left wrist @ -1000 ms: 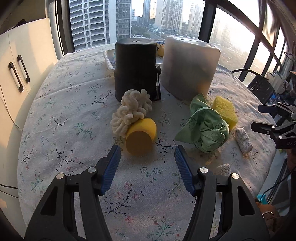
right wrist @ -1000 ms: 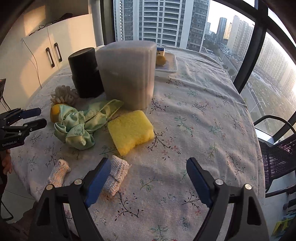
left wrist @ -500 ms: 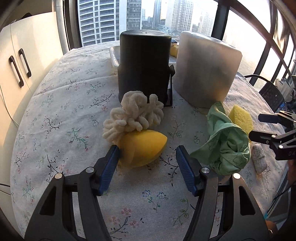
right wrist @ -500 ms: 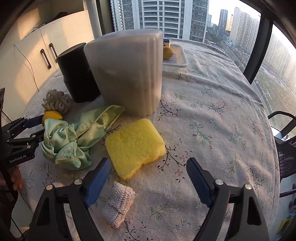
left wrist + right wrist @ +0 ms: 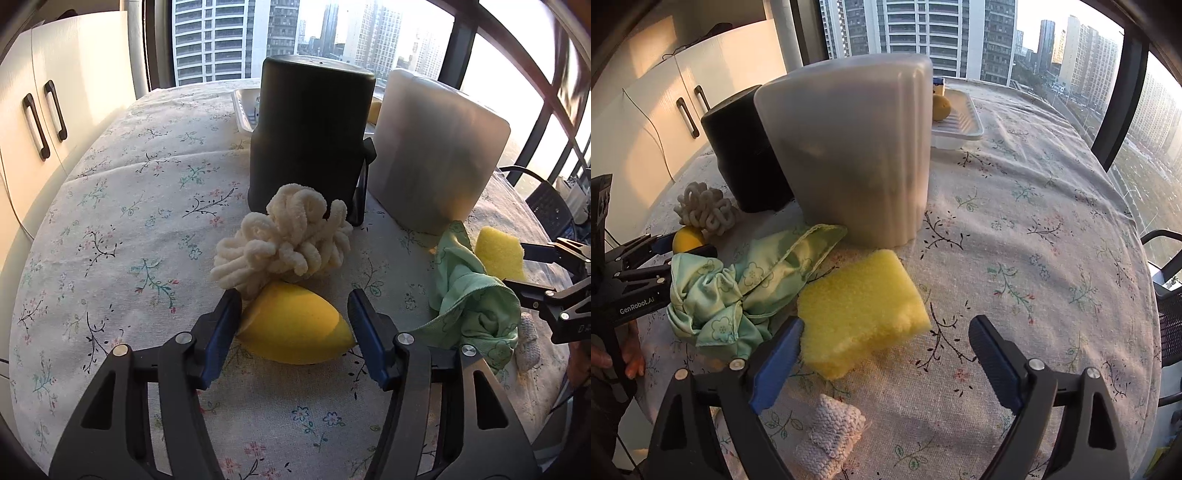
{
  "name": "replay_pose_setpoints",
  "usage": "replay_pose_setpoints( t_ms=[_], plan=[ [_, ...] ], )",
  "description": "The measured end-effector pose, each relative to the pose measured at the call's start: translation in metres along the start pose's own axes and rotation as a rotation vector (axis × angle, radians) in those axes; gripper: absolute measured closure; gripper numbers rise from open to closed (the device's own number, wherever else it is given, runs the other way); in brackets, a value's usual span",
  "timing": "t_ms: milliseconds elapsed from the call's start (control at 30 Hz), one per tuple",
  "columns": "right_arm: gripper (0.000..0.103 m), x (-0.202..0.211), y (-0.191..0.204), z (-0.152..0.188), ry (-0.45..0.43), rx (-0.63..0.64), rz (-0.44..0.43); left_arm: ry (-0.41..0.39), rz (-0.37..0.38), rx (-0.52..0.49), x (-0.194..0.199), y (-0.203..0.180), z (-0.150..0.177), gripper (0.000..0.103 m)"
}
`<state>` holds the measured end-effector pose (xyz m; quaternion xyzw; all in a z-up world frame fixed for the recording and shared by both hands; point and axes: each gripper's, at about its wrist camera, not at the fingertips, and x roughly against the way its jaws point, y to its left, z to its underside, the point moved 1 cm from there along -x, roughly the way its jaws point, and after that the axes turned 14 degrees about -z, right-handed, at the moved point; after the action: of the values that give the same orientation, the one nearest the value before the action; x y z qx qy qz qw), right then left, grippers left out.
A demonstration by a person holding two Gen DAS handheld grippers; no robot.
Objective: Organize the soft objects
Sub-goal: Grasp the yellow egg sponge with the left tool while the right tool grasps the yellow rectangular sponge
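A yellow egg-shaped sponge point(image 5: 291, 332) lies on the flowered tablecloth between the jaws of my left gripper point(image 5: 295, 321). The jaws are closing and both blue pads touch its sides. A cream chenille bundle point(image 5: 284, 240) rests against its far side. In the right wrist view, my right gripper point(image 5: 886, 350) hangs over the near end of a yellow rectangular sponge point(image 5: 860, 306). Its jaws are opening and wide apart, and neither pad presses on the sponge. A crumpled green cloth point(image 5: 738, 288) lies left of that sponge. A small white knitted piece point(image 5: 831, 435) sits below the right gripper's left finger.
An upturned black container point(image 5: 310, 129) and a translucent grey container point(image 5: 436, 155) stand behind the soft things. A white tray point(image 5: 960, 122) with a yellow item sits at the back. White cabinets stand left, windows beyond, and a black chair point(image 5: 1171, 325) at the table's right edge.
Both grippers came forward and down. The left jaws now flank the yellow egg-shaped sponge, which turned its point rightward. The right jaws moved from the knitted piece to the rectangular sponge and widened.
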<state>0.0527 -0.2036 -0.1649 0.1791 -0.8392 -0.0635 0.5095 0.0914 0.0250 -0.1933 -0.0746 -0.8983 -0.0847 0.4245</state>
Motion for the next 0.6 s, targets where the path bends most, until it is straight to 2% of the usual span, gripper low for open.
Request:
replay_pose_setpoints(
  t_ms=[100, 133, 167, 200, 233, 400, 433, 600],
  plan=[
    [0.012, -0.004, -0.001, -0.001, 0.006, -0.011, -0.031, 0.001, 0.035, 0.012, 0.004, 0.001, 0.002, 0.050],
    [0.016, -0.005, -0.001, -0.001, 0.009, -0.013, -0.037, 0.000, 0.048, 0.016, 0.005, 0.001, 0.003, 0.050],
    [0.020, -0.006, 0.000, -0.001, 0.012, -0.014, -0.042, -0.004, 0.059, 0.018, 0.007, 0.000, 0.004, 0.050],
    [0.033, -0.007, 0.002, -0.001, 0.018, -0.012, -0.046, -0.008, 0.063, 0.018, 0.009, 0.000, 0.006, 0.050],
    [0.039, -0.008, 0.003, -0.001, 0.027, -0.010, -0.058, -0.010, 0.066, 0.019, 0.010, 0.000, 0.007, 0.050],
    [0.050, -0.002, 0.014, 0.002, 0.014, 0.014, -0.027, -0.009, 0.083, 0.039, 0.015, 0.000, 0.009, 0.051],
    [0.054, 0.000, 0.015, 0.002, 0.010, 0.018, -0.015, -0.010, 0.084, 0.043, 0.017, 0.000, 0.009, 0.051],
    [0.058, 0.020, 0.021, 0.004, -0.030, 0.034, -0.005, -0.029, 0.091, 0.064, 0.028, 0.005, 0.010, 0.051]
  ],
)
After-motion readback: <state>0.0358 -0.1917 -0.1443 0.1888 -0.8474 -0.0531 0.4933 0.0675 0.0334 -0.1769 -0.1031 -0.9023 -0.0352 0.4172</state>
